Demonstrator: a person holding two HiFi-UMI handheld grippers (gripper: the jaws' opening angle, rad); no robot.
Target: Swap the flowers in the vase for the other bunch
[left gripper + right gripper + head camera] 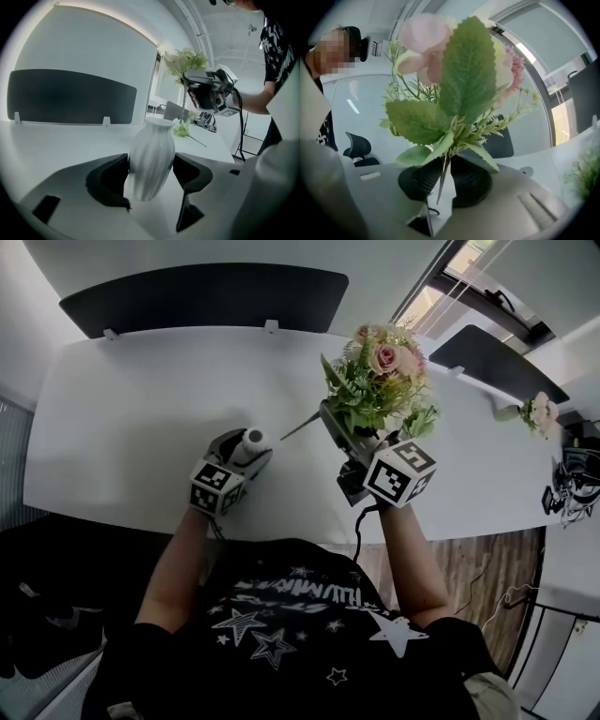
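Observation:
A white ribbed vase [151, 157] stands on the white table [131, 418], and my left gripper [246, 452] is shut on its body, one pad on each side. The vase mouth [253, 439] holds no flowers. My right gripper [343, 439] is shut on the stems of a bunch of pink roses with green leaves [380, 371], held in the air right of the vase. The stem ends [294, 427] stick out toward the vase. In the right gripper view the stems [443, 173] pass between the ribbed pads. A second bunch [536, 412] lies on the table far to the right.
Dark divider panels [202, 292] line the table's far edge, with another panel [497, 362] at the right. Cables and gear [567, 488] sit past the table's right end. An office chair [358, 145] shows behind. The near table edge runs under my forearms.

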